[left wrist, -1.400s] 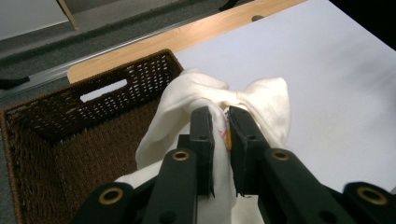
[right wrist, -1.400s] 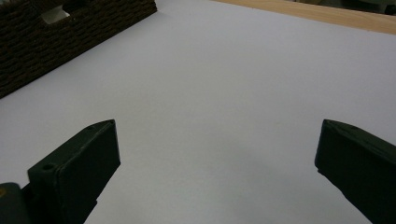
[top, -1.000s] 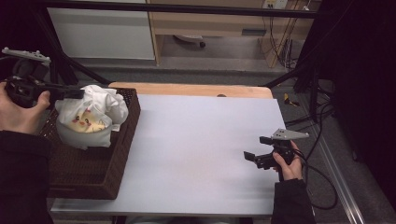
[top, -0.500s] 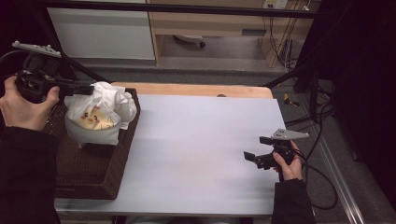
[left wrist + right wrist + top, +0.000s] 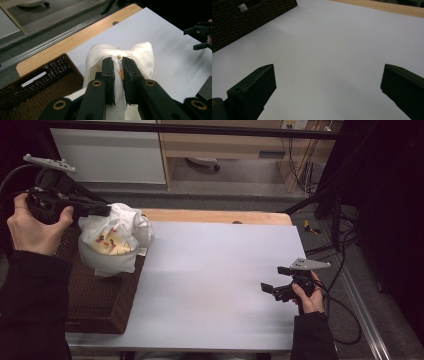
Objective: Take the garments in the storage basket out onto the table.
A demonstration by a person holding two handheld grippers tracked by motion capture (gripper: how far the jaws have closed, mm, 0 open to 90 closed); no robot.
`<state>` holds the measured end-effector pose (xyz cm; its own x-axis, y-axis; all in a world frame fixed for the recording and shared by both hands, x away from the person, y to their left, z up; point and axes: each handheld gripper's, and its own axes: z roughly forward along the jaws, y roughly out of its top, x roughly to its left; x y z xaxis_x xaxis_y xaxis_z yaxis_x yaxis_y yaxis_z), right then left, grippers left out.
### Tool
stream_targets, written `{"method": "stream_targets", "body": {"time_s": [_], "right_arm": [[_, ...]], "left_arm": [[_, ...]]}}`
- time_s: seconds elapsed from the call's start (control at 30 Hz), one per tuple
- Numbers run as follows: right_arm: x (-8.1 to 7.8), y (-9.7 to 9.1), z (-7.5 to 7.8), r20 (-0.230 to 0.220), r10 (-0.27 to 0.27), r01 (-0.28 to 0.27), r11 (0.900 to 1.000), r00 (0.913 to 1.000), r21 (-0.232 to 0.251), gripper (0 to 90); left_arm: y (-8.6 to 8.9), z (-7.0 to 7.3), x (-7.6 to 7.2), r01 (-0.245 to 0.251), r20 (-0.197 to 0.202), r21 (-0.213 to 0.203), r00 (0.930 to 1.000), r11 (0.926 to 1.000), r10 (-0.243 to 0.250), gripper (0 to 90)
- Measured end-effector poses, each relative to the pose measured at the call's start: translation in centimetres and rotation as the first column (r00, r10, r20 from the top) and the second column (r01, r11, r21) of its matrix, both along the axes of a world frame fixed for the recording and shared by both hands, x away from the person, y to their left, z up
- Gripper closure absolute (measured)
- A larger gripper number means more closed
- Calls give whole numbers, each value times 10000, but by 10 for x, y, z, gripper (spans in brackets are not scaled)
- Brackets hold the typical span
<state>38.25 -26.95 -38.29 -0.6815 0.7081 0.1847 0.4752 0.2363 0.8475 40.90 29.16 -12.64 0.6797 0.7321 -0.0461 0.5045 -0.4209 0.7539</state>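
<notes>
A white cloth (image 5: 116,245) with a yellow cartoon face printed on it hangs bunched above the right rim of a dark wicker basket (image 5: 92,300). My left gripper (image 5: 102,211) is shut on the cloth's top fold and holds it up in the air. In the left gripper view the two black jaws pinch the white cloth (image 5: 143,53) between them at my left gripper (image 5: 118,60), with the wicker basket (image 5: 30,92) below at the left. My right gripper (image 5: 271,281) rests low at the table's right side, open, with nothing between its jaws (image 5: 328,80).
The white table top (image 5: 215,275) has a bare wooden strip (image 5: 215,216) along its far edge. Cables (image 5: 345,320) trail over the floor to the right. A white cabinet (image 5: 110,150) stands beyond the table.
My left gripper has lifted the cloth out of the basket and carried it up and to the right, toward the table. The right gripper has stayed where it was.
</notes>
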Motion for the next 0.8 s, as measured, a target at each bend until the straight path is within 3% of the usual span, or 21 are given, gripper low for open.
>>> {"method": "stream_targets", "body": {"time_s": [0.43,0.8], "right_arm": [[-1,-1,1,38,-45,45,10000,10000,64,6],[-1,-1,1,60,-33,32,10000,10000,54,6]], "left_arm": [[-35,5,4,595,6,122,9982,9982,-596,800],[-66,11,5,1204,86,128,9927,9926,-1205,802]]}}
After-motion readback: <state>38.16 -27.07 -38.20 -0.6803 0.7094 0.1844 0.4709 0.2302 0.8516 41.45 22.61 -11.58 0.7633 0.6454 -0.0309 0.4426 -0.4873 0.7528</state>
